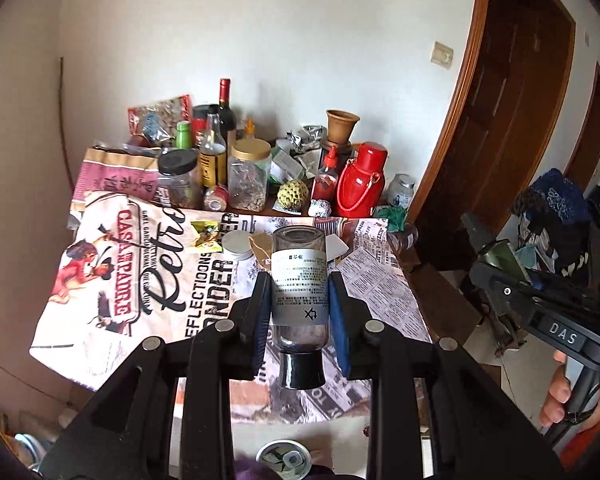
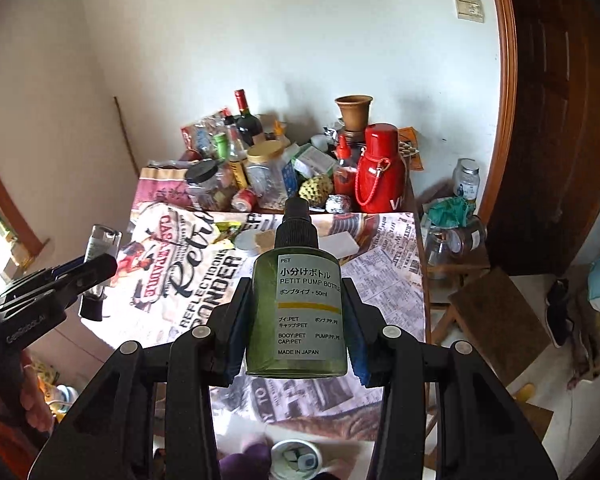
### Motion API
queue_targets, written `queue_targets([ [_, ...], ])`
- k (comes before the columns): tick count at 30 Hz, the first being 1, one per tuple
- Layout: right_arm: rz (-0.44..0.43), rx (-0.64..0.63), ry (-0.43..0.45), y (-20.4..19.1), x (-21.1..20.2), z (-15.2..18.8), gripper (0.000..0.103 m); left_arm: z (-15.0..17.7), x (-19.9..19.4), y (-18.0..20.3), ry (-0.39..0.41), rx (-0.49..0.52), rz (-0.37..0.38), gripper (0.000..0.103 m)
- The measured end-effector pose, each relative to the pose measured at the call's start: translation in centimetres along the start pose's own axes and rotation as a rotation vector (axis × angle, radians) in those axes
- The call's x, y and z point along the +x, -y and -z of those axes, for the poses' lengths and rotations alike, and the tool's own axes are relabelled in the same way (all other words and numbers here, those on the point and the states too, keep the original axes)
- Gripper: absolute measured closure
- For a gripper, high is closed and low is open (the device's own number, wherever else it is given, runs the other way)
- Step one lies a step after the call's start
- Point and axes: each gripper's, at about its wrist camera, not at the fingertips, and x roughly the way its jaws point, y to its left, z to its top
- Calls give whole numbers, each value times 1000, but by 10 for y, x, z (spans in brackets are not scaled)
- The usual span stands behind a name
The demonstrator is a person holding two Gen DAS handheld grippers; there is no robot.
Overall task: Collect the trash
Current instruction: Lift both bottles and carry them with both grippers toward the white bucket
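My left gripper is shut on a clear grey bottle with a white label, held with its black cap toward the camera. My right gripper is shut on a green pump bottle with a black top, upright above the table. Both are held over a table cloth with printed lettering. On the cloth lie a yellow-green wrapper, a round metal lid, a brown scrap and a white paper. Below the grippers sits an opened can.
The back of the table is crowded with jars, a wine bottle, a red flask, a foil ball and a clay pot. A wooden door frame and a low stool stand to the right. A hand holds the right gripper.
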Motion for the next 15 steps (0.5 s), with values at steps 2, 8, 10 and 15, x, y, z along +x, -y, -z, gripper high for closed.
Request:
queue_targets([
  [2, -8, -2, 14, -7, -11, 4, 64, 5, -14, -1, 9, -1, 10, 76],
  [8, 19, -6, 74, -41, -47, 23, 64, 25, -47, -4, 24, 54, 47, 76],
  [10, 42, 10, 92, -55, -59, 33, 64, 33, -60, -8, 31, 80, 65, 76],
  [15, 84, 85, 108, -82, -84, 66, 64, 59, -93, -22, 17, 152, 99, 76],
])
